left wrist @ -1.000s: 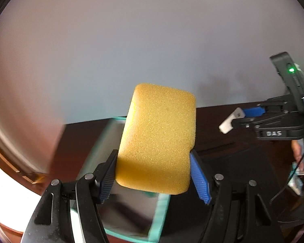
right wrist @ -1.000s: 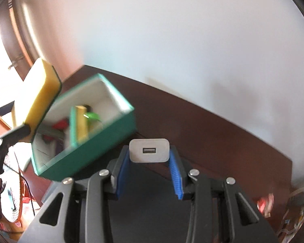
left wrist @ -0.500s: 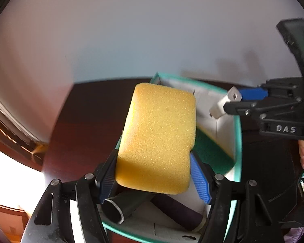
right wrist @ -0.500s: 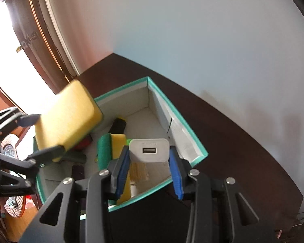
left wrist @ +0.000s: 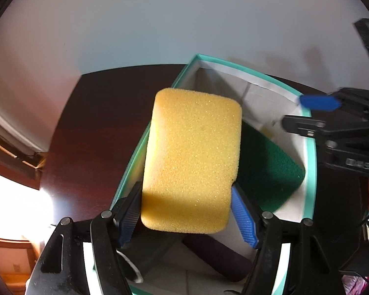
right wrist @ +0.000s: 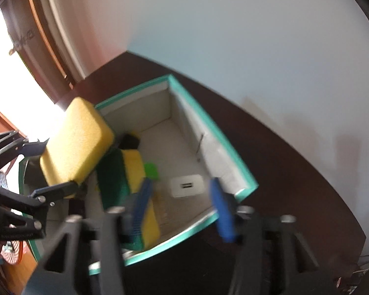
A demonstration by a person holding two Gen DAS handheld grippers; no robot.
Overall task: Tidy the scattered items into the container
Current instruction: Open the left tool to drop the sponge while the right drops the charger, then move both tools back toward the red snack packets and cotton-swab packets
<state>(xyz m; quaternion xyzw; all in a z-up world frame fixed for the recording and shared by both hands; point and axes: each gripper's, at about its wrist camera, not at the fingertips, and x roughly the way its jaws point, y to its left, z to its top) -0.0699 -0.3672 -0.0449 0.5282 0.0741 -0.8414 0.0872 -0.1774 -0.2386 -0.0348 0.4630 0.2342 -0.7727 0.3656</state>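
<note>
The teal box (left wrist: 310,172) with white inner walls stands on the dark table. My left gripper (left wrist: 184,189) hangs over it, its pads still against a yellow sponge (left wrist: 192,162) while the jaws begin opening. In the right wrist view that sponge (right wrist: 76,142) sits over the box's left side. My right gripper (right wrist: 181,184) is opening, nothing between its pads. The white USB charger (right wrist: 187,185) lies loose on the box floor below it. A green-and-yellow scouring sponge (right wrist: 120,172) stands inside the box (right wrist: 209,123).
Inside the box are also a dark cylinder (left wrist: 216,255), a small green piece (right wrist: 151,169) and a black item (right wrist: 129,141). Dark wooden table (right wrist: 295,172) surrounds the box, backed by a white wall. A bright doorway (right wrist: 12,73) is at the left.
The right gripper moved over the box, opened and let the white charger fall onto the box floor. The left gripper sank toward the box with the yellow sponge.
</note>
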